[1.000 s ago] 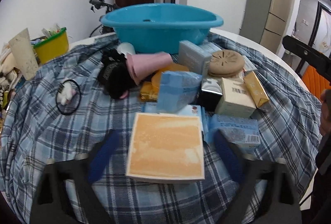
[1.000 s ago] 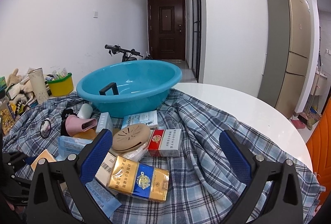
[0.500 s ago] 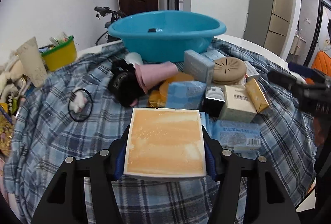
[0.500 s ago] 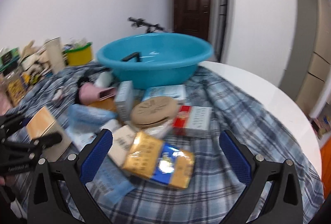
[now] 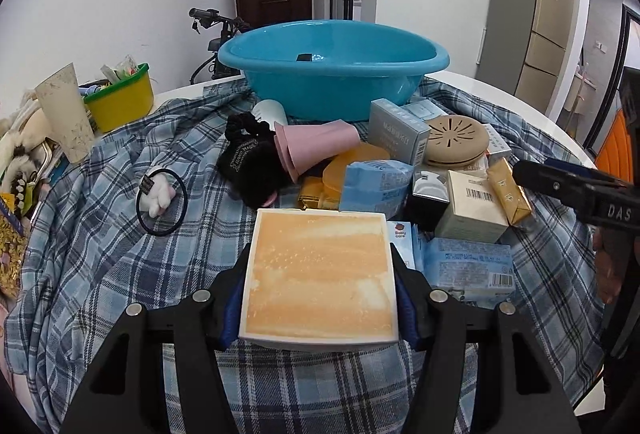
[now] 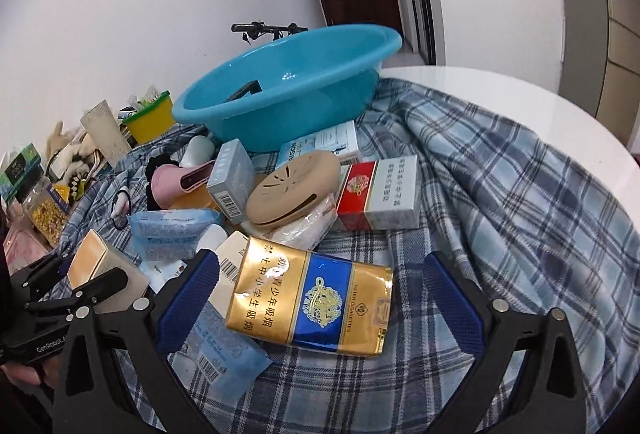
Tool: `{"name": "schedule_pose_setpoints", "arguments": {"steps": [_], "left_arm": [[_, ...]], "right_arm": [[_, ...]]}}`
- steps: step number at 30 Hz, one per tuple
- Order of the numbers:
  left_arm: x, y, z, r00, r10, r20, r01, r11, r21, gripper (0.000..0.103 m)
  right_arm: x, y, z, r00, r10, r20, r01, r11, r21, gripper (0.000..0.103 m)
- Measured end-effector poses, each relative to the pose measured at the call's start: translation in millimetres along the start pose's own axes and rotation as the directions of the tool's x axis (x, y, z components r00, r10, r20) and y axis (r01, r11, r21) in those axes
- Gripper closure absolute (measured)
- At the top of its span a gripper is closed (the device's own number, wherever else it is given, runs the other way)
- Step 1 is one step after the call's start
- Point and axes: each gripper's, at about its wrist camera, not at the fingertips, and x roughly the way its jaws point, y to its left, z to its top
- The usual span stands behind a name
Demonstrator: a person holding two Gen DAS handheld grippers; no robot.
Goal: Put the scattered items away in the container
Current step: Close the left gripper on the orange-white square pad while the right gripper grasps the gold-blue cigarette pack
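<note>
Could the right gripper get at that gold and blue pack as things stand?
Probably yes: the right gripper is open, its fingers either side of the gold and blue pack, which lies on top with nothing over it.

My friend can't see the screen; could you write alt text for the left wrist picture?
The left tool clamps a flat square box with an orange top above a blue plaid cloth. Beyond it lie jumbled small boxes and packets, a pink cup on its side, and a big blue basin.

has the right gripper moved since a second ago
Yes. The right gripper has come down and forward: against the blue basin, the gold and blue pack now lies between its open jaws.
</note>
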Motion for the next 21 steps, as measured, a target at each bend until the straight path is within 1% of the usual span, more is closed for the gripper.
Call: {"name": "schedule_pose_setpoints", "arguments": {"steps": [2, 5, 6, 7, 8, 13, 17, 18, 19, 20, 21], "left_arm": [[0.2, -0.4, 0.3, 1.0, 0.0, 0.0, 0.0, 1.0, 0.0, 0.041], [0.3, -1.2, 0.7, 1.0, 0.0, -0.001, 0.0, 1.0, 0.003, 0.041], [0.3, -1.2, 0.7, 1.0, 0.0, -0.001, 0.0, 1.0, 0.004, 0.041], [0.6, -1.5, 0.9, 1.0, -0.001, -0.001, 0.001, 1.0, 0.005, 0.041], [1.1, -2.1, 1.1, 1.0, -0.001, -0.002, 0.001, 1.0, 0.006, 0.041], [1.8, -2.8, 0.9, 1.0, -0.002, -0.004, 0.002, 1.0, 0.007, 0.041], [2.5, -5.5, 0.5, 1.0, -0.004, -0.005, 0.004, 1.0, 0.012, 0.041], [2.4, -6.2, 0.6, 1.0, -0.005, -0.005, 0.005, 1.0, 0.014, 0.041], [2.2, -7.1, 0.5, 1.0, -0.006, -0.005, 0.006, 1.0, 0.017, 0.041], [1.8, -7.5, 0.3, 1.0, -0.007, -0.006, 0.007, 1.0, 0.019, 0.041], [1.4, -8.0, -0.1, 1.0, -0.008, -0.006, 0.008, 1.0, 0.022, 0.041]], "right_arm": [[4.9, 0.9, -1.8, 1.0, -0.003, -0.015, 0.002, 1.0, -0.009, 0.002], [13.6, -1.4, -5.5, 0.999, 0.022, -0.045, -0.022, 1.0, -0.002, 0.003], [15.5, -2.3, -6.6, 0.998, 0.033, -0.051, -0.033, 0.999, 0.005, 0.012], [16.9, -3.0, -7.2, 0.998, 0.042, -0.055, -0.042, 0.999, 0.01, 0.017], [17.4, -3.6, -7.4, 0.997, 0.05, -0.054, -0.049, 0.999, 0.014, 0.018], [9.4, -3.0, -5.2, 0.996, 0.08, -0.027, -0.079, 0.997, 0.018, 0.043], [8.5, -0.2, -4.9, 0.996, 0.08, -0.033, -0.08, 0.997, 0.006, 0.043], [8.0, -2.2, -5.3, 0.996, 0.081, -0.029, -0.081, 0.997, 0.019, 0.04], [7.8, -5.5, -5.7, 0.996, 0.082, -0.028, -0.081, 0.996, 0.04, 0.033], [7.8, -10.0, -6.5, 0.996, 0.081, -0.029, -0.079, 0.994, 0.069, 0.029], [8.1, -15.5, -7.7, 0.996, 0.086, -0.03, -0.083, 0.991, 0.104, 0.023]]}}
